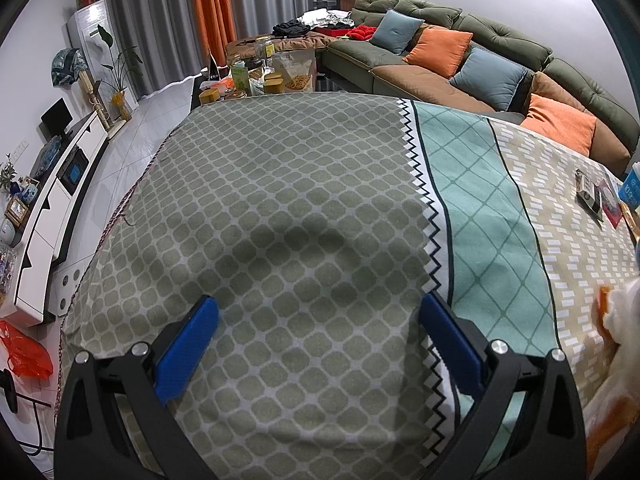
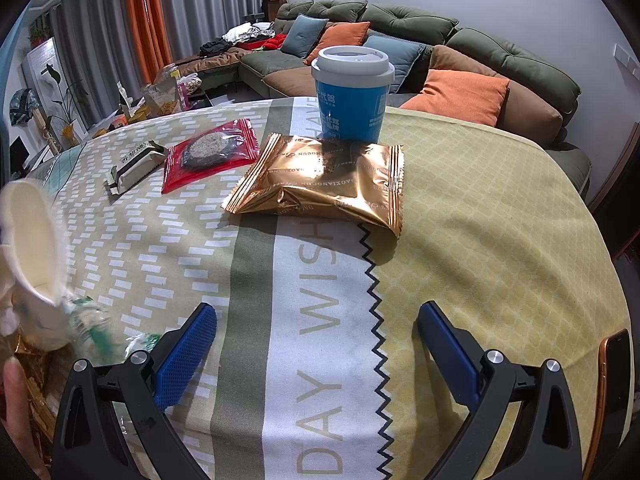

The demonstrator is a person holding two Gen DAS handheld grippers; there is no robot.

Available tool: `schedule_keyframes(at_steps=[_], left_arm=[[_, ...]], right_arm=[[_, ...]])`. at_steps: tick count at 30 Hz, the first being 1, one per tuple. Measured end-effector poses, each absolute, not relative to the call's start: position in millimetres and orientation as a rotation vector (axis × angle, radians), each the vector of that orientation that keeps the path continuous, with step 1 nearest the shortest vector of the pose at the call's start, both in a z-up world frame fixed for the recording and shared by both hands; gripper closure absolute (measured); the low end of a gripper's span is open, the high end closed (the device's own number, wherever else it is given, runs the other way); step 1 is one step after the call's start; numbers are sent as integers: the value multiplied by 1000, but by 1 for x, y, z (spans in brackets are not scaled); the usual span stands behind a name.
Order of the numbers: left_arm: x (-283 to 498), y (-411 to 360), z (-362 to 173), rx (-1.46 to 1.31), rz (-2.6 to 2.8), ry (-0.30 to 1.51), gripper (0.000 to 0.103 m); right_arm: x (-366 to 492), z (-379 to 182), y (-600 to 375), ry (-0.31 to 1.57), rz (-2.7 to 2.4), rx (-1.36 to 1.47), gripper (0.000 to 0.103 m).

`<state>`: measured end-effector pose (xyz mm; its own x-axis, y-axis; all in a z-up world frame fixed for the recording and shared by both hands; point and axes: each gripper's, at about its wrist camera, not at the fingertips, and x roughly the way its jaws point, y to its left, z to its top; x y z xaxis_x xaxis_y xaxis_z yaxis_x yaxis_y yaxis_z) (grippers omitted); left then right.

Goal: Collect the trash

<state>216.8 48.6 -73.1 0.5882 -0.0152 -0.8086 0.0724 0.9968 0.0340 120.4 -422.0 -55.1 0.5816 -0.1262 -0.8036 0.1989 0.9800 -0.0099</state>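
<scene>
Both grippers spread, empty. Right gripper [image 2: 316, 344]: gold wrapper [image 2: 320, 178] lies dead ahead; approach low, pinch its near crimped edge.

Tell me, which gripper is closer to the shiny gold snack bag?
Right. The right gripper faces the gold bag just ahead. The left gripper hovers over bare tablecloth, with the bag outside its view.

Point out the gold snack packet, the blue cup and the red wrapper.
gold snack packet [image 2: 320, 178]: right wrist view, middle of the foil face.
blue cup [image 2: 351, 110]: right wrist view, blue side wall.
red wrapper [image 2: 212, 153]: right wrist view, clear window over the biscuit.
</scene>
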Motion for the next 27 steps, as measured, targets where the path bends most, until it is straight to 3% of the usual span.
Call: schedule_keyframes(at_steps=[27], left_arm=[[218, 48, -73, 66, -51, 941, 2]], right_arm=[[120, -55, -422, 931, -190, 84, 3]])
